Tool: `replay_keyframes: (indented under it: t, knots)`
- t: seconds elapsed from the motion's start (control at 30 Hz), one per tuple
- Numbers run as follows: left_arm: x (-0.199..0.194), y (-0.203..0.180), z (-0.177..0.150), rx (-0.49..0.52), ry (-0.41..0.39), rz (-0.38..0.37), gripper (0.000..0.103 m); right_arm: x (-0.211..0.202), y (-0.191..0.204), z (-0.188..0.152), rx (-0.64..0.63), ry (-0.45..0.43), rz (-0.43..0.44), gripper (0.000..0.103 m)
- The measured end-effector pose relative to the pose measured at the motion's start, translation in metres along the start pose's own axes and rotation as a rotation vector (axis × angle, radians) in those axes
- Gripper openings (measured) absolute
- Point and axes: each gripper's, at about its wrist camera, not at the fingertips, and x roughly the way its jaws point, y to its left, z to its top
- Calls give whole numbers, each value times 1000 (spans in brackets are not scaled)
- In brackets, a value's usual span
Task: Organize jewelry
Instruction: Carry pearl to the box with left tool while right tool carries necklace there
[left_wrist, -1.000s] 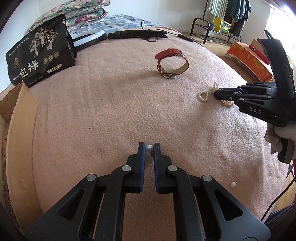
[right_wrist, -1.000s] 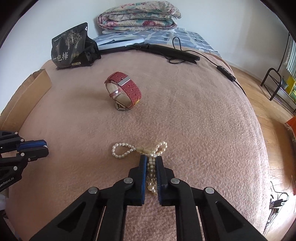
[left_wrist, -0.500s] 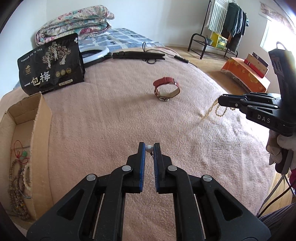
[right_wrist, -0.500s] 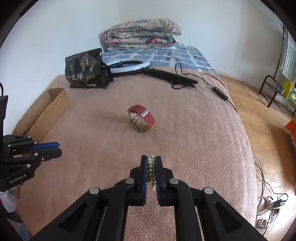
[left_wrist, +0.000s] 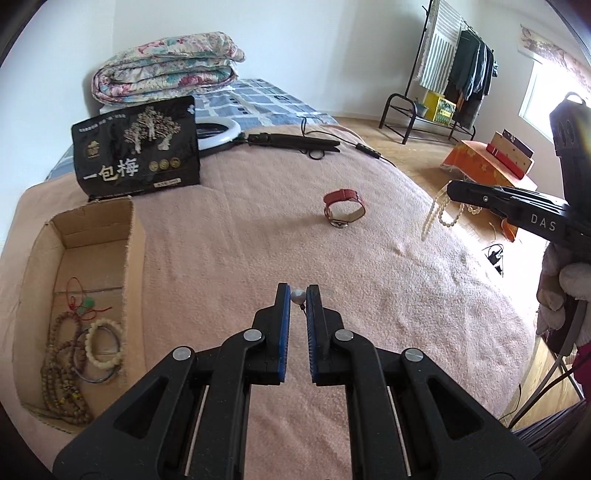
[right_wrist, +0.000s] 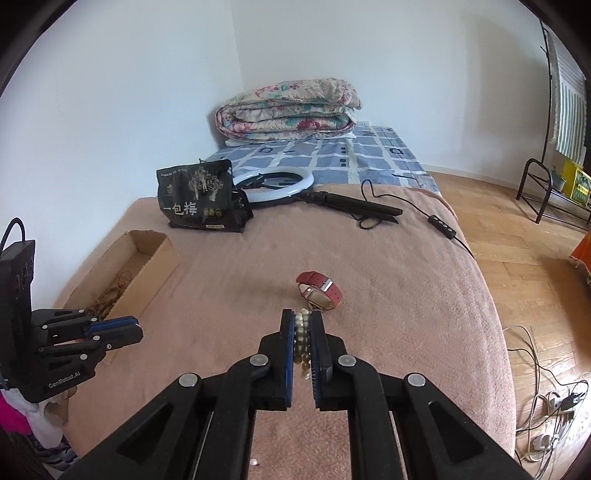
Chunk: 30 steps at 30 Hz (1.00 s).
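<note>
Left gripper (left_wrist: 298, 295): clamped on a small pearl earring (left_wrist: 297, 295) at the fingertips; raised clear of the pink blanket (left_wrist: 229, 258), where a second ago it sat low against the surface.
Right gripper (right_wrist: 303, 321): clenched on a pearl necklace (right_wrist: 301, 328); the strand, which lay looped on the blanket a second ago, now hangs free below the fingers in the left wrist view.
Meaning for the task: both pieces are lifted off the bed; judged next step is carrying them to the cardboard box (left_wrist: 129, 236).
Remaining loose earring (right_wrist: 253, 461): a small pearl piece lies on the blanket near the bed's near edge.
Cardboard box: at the bed's left edge; already holds bead bracelets (left_wrist: 74, 354).
Red watch (left_wrist: 344, 208): stands on the blanket mid-bed, not yet collected.
Black bag (left_wrist: 136, 147): at the far left of the bed, beyond the box.
Writing, right gripper: "DAS".
Writing, left gripper: "GenRobot.AI".
Writing, black bag: "一包梅".
</note>
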Motion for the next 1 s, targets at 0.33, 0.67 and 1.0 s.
replay_keyframes:
  t: [0.33, 0.67, 1.0]
  knots:
    - [-37, 44, -4, -53, -41, 52, 6, -1, 65, 21, -58, -44, 94, 5]
    - [-66, 100, -7, -117, -65, 124, 6, 22, 132, 45, -96, -69, 194, 5]
    - [-75, 168, 6, -202, -75, 176, 6, 59, 185, 56, -148, -45, 257, 5]
